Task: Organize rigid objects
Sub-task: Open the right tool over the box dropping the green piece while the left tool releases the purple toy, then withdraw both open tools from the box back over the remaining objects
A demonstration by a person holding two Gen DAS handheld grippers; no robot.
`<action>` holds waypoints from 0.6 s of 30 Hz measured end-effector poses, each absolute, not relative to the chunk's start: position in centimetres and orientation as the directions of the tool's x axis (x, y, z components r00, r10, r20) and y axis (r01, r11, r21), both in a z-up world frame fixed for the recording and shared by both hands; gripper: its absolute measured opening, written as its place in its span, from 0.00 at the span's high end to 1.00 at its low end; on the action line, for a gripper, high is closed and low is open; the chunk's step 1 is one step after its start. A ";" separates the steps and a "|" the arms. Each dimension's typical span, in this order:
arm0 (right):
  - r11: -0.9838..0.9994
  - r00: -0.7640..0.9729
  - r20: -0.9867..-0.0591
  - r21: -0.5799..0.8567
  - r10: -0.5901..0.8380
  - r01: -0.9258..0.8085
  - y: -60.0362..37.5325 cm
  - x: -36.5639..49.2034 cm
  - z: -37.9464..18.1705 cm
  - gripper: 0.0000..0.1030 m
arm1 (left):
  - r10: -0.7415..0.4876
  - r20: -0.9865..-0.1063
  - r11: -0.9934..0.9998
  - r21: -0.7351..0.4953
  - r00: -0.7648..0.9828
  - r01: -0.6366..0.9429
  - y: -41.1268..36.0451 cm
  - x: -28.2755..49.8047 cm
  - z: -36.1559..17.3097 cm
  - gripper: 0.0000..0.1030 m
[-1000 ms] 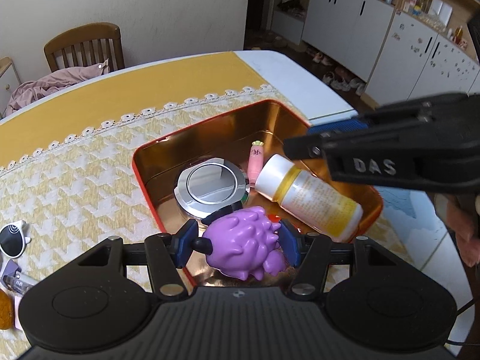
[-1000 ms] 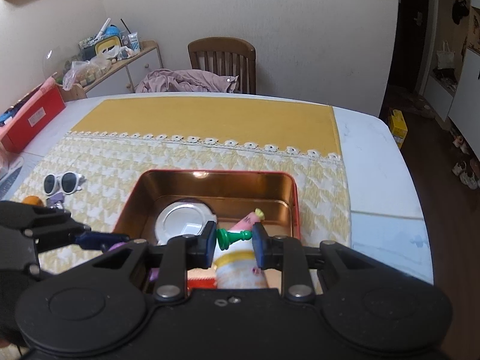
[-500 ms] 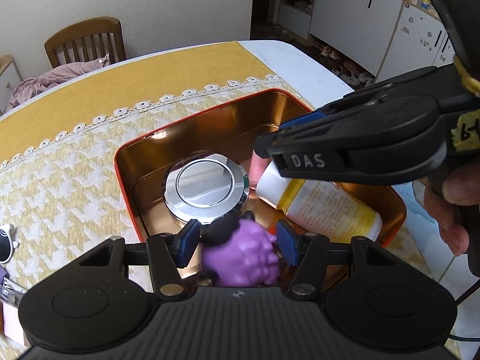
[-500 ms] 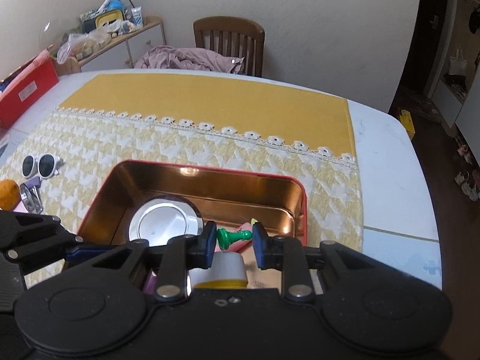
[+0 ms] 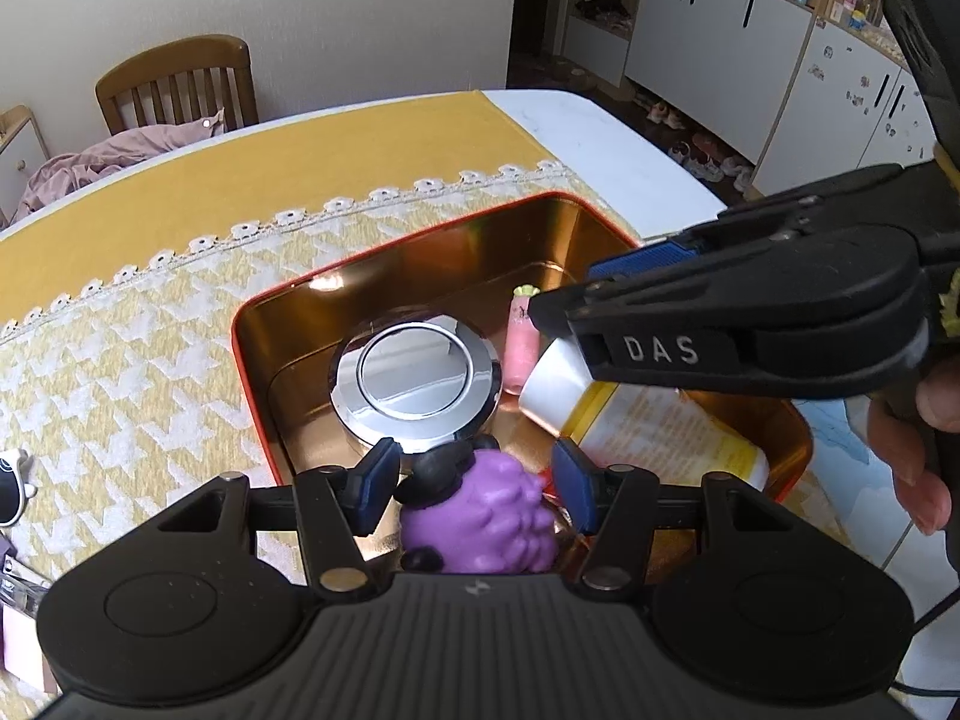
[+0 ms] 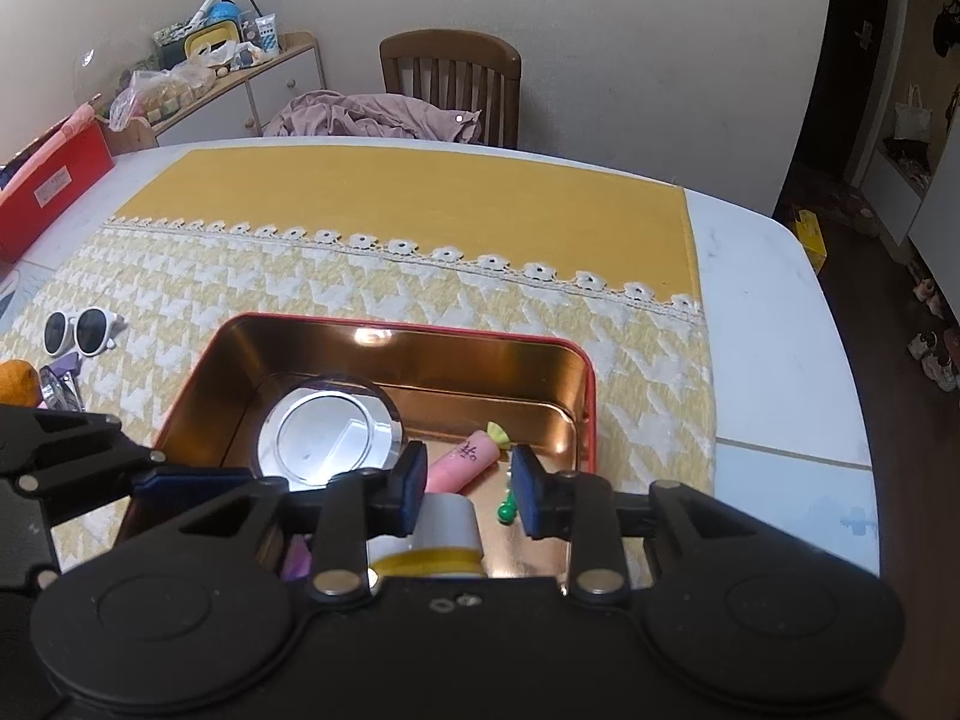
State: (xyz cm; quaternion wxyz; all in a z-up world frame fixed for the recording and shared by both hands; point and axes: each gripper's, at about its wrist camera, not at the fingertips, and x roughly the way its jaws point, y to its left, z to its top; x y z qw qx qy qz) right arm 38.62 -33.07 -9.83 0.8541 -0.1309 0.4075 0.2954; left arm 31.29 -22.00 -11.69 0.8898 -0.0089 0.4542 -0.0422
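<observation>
A red tin with a gold inside sits on the yellow cloth. It holds a chrome round cap, a pink carrot-shaped piece, a white bottle with a yellow label, a purple bumpy toy and a small green pawn. My left gripper is open, its pads apart on both sides of the purple toy. My right gripper is open over the tin, the green pawn lying loose just below its right finger.
White sunglasses, an orange and small items lie on the cloth left of the tin. A red box stands at the far left. A wooden chair with pink cloth is behind the table. White cabinets stand at right.
My right gripper has opened and dropped the green pawn into the tin. My left gripper has opened wider around the purple toy, which now rests in the tin.
</observation>
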 end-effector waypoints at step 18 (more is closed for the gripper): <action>0.808 0.536 -0.716 0.066 0.447 -0.585 -34.4 34.0 -6.3 0.59 | -0.126 -0.746 0.991 -0.118 0.655 0.056 -20.2 27.0 -7.6 0.46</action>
